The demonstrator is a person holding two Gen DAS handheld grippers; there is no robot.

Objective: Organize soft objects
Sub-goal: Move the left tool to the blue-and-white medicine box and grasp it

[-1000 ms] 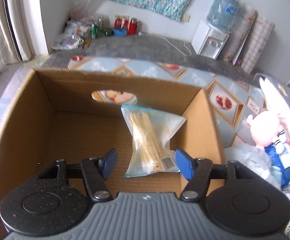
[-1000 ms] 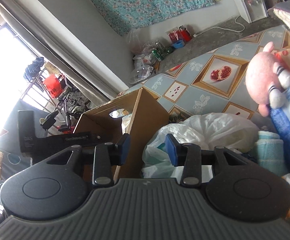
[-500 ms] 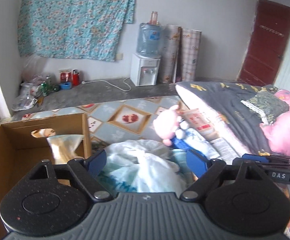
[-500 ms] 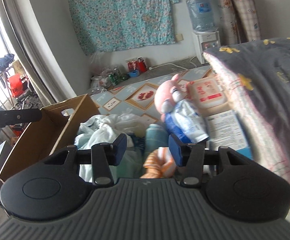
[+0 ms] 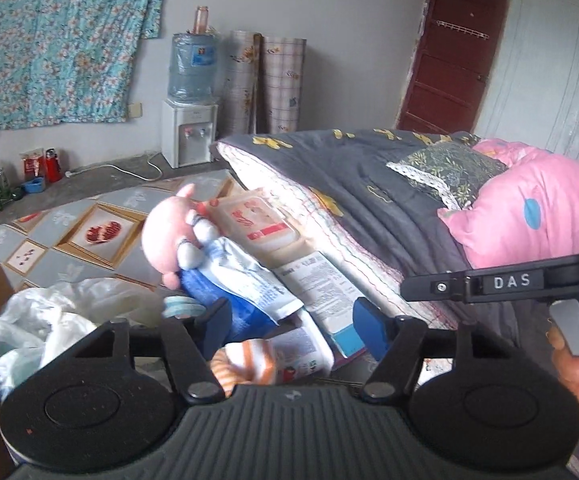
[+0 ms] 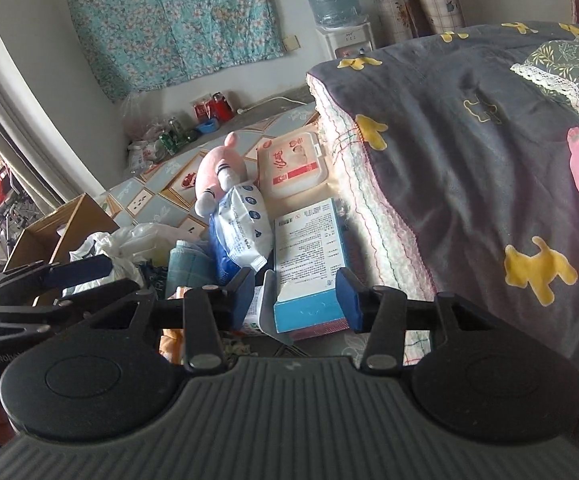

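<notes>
A pile of soft objects lies on the floor mat beside the bed: a pink plush toy (image 5: pixel 167 236) (image 6: pixel 217 176), a blue-white soft pack (image 5: pixel 249 280) (image 6: pixel 241 228), a wet-wipes pack (image 5: pixel 255 220) (image 6: pixel 295 162), a white-blue box (image 5: pixel 321 292) (image 6: pixel 309 248), an orange striped cloth (image 5: pixel 245 364) and a white plastic bag (image 5: pixel 49 320) (image 6: pixel 129 240). My left gripper (image 5: pixel 295 326) is open and empty above the pile. My right gripper (image 6: pixel 295 296) is open, its fingers either side of the box's near end. The cardboard box (image 6: pixel 55 226) stands at the left.
A bed with a grey quilt (image 5: pixel 369 184) (image 6: pixel 469 152) and pink blanket (image 5: pixel 529 208) fills the right side. A water dispenser (image 5: pixel 189 136), rolled mats (image 5: pixel 265 80) and bottles (image 5: pixel 49 164) stand by the far wall. The left gripper shows in the right wrist view (image 6: pixel 49 280).
Both grippers swung right, away from the cardboard box and toward the pile beside the bed. The right gripper opened wider and came down around the white-blue box's end.
</notes>
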